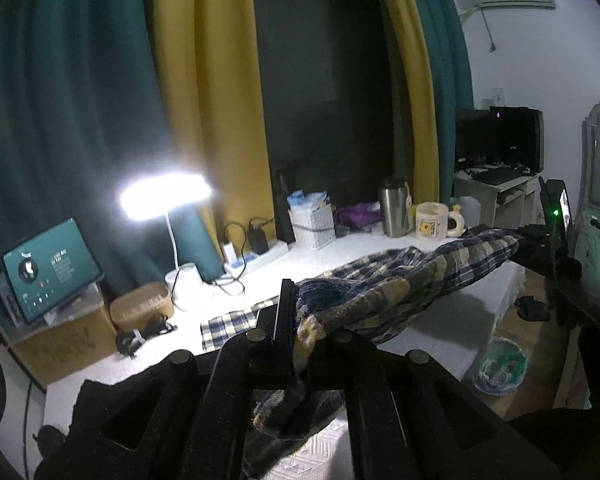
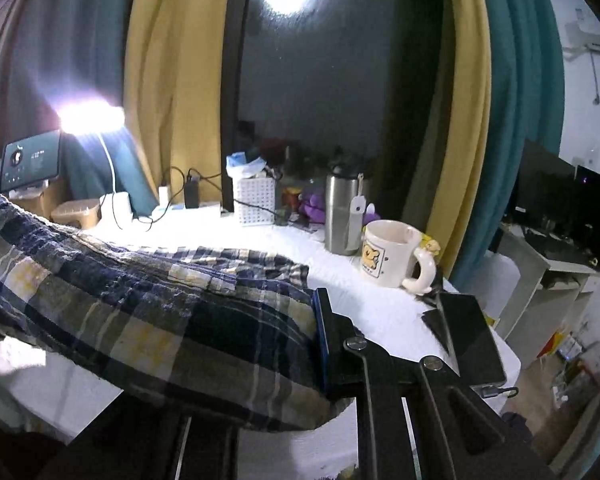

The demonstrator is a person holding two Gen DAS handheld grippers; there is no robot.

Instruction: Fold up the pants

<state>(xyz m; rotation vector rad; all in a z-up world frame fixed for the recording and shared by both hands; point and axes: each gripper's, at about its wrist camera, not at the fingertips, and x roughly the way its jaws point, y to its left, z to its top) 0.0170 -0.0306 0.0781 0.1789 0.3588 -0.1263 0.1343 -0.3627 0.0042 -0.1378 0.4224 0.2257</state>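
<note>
While the left gripper (image 1: 296, 320) pinches one end of the plaid pants (image 1: 400, 280), the right gripper (image 2: 320, 340) clamps the other end, so the cloth hangs stretched between them above the white table (image 2: 380, 312).

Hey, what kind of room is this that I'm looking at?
Probably a lived-in bedroom or dorm room: curtains behind a cluttered white table, a lit desk lamp, and an air conditioner on the wall.
</note>
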